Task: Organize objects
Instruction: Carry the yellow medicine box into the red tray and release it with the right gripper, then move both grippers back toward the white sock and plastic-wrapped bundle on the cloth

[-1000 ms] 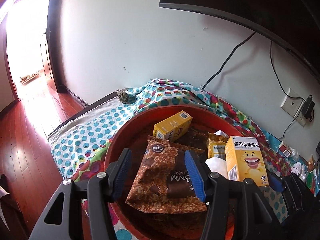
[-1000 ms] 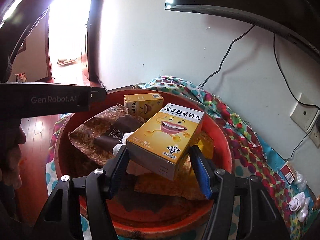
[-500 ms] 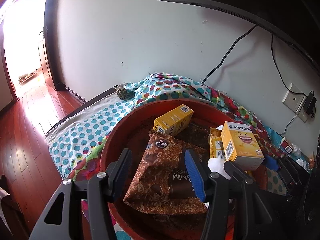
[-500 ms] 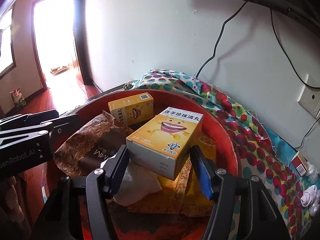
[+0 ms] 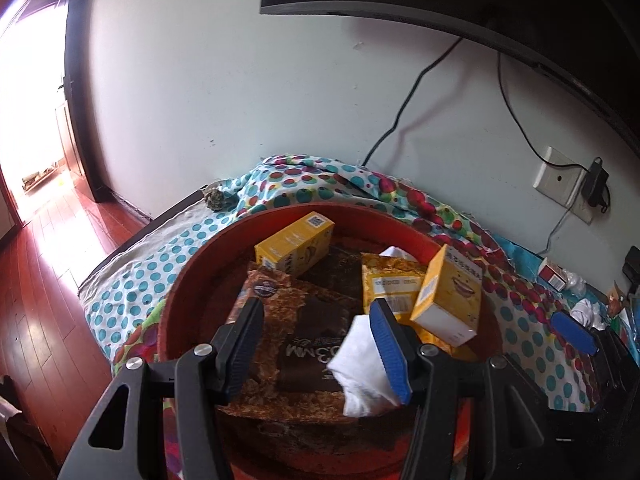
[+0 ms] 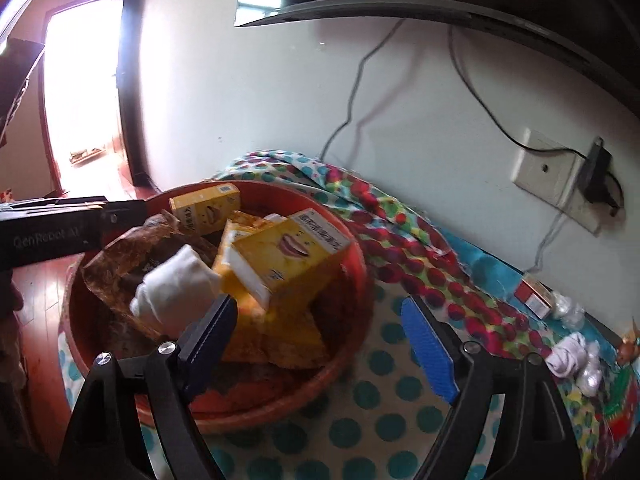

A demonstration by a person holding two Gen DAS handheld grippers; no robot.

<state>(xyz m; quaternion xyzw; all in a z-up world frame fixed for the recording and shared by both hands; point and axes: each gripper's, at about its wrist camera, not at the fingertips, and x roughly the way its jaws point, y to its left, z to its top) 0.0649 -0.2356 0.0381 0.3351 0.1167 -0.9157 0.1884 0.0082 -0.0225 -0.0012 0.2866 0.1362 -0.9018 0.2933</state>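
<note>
- Inside the red basin (image 5: 188,280), toward its left half, lies a brown snack bag (image 5: 296,320) printed with pale letters, flat on the bottom.
- Left gripper (image 5: 316,340) hangs over the near part of the basin with its jaws apart; the brown bag and a white sock (image 5: 360,368) show between them, but neither pad presses on anything.
- At the far rim of the basin a small yellow box (image 5: 296,246) lies on its side.
- Right of the sock, a yellow packet (image 5: 390,282) lies under a larger yellow box with a smiling face (image 5: 452,300), which stands tilted near the basin's right rim.
- Right gripper (image 6: 324,344) sits at the basin's right edge; its jaws have just been opening and stand wide, with nothing between them but the polka-dot cloth (image 6: 380,420) below.
- Right of the basin, well apart on the cloth, lie a red-and-white pack (image 6: 534,296) and more white socks (image 6: 572,354).
</note>
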